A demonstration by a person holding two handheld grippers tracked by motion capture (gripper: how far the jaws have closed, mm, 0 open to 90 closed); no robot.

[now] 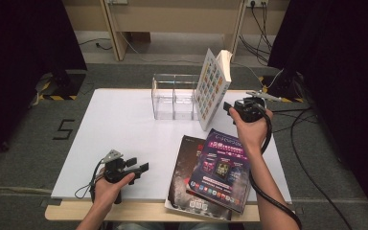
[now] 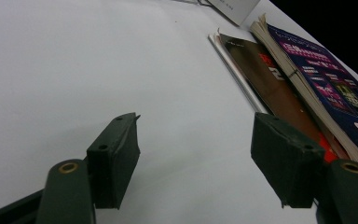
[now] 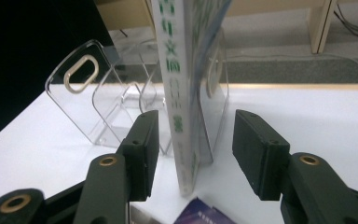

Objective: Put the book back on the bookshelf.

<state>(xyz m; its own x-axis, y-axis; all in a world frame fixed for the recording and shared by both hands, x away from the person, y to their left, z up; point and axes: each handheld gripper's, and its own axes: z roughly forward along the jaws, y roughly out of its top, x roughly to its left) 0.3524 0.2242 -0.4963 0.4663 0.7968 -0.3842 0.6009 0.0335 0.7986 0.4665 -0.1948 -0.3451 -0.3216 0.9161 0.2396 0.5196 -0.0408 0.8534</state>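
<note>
Book (image 3: 179, 93) stands between the right gripper's (image 3: 193, 147) open jaws, against the clear rack (image 1: 172, 98); left gripper (image 2: 193, 158) open, empty.

A white table (image 1: 120, 129) stands on grey carpet (image 1: 24, 143). Black curtains (image 1: 19, 43) hang at 9 and 3 o'clock. Pale wooden furniture (image 1: 172, 19) and loose cables (image 1: 263, 28) sit at 12 o'clock.
</note>
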